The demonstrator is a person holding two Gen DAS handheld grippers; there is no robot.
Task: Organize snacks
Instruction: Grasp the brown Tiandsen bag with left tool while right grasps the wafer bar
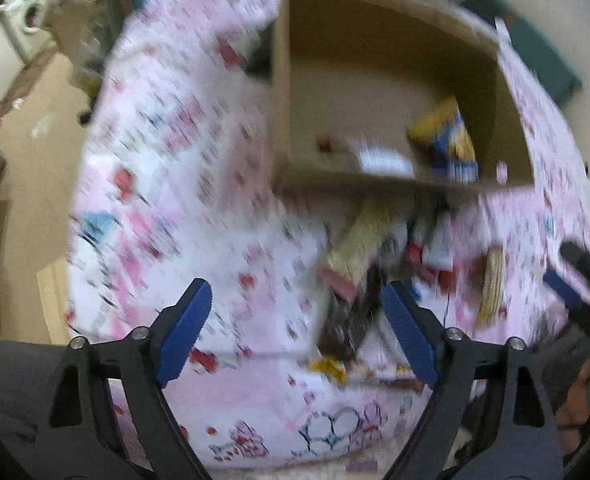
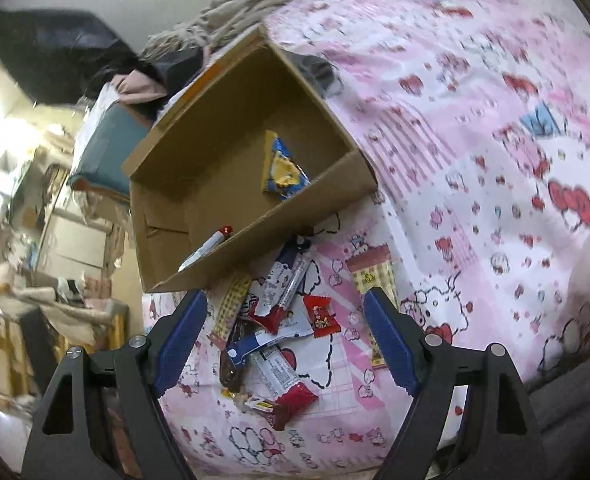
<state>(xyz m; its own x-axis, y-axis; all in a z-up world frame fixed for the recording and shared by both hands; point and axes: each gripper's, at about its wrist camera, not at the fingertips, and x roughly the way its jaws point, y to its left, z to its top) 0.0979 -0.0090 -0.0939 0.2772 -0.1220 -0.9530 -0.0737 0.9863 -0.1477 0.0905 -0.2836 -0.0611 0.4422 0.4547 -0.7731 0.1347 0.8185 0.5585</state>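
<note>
1. I hold two grippers above a bed with a pink cartoon-print sheet (image 2: 475, 168). My right gripper (image 2: 285, 338) has its jaws spread wide and nothing is between them.
2. My left gripper (image 1: 297, 328) is also wide open and empty. Its picture is smeared, so I read details from it with care.
3. The cardboard box (image 2: 307, 200) lies on the sheet with its open top toward me. Inside it I see a yellow-and-blue snack packet (image 2: 283, 168) near the far corner, and a white stick-shaped item with a red tip (image 2: 211, 242) against the near wall.
4. The pile of loose snacks (image 2: 271, 320) lies on the sheet just in front of the box: a small red sachet (image 2: 321, 316), a white bar with a red end (image 2: 287, 384), a long yellow checked stick (image 2: 231, 306), and a dark wrapper, perhaps chocolate.
5. One yellow checked stick (image 2: 375, 304) lies apart, to the right of the pile.
6. I judge the sorting is at an early stage: two items are in the box, most are outside.
7. The next move calls for lowering one open gripper on a single wrapper at the edge of the pile, so that I do not pinch two together or the sheet.
</note>
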